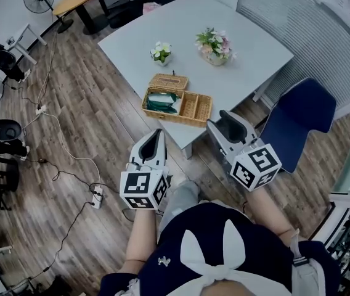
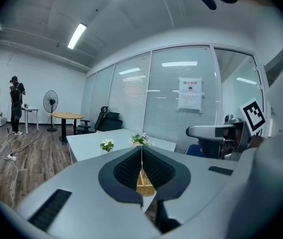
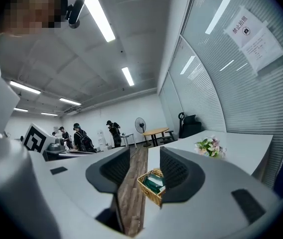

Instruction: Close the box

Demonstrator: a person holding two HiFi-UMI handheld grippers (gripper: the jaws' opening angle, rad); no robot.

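A wicker box sits near the front edge of the white table. Its lid is swung open at the far left side. A green packet lies in its left compartment. Both grippers hang over the floor, short of the table, and point at the box. My left gripper has its pads together with nothing in them; the box shows just beyond the tips. My right gripper is open and empty, with the box and green packet visible through the gap.
Two small flower pots stand further back on the table. A blue chair is at the table's right. Cables and a power strip lie on the wooden floor at left. Several people stand far off.
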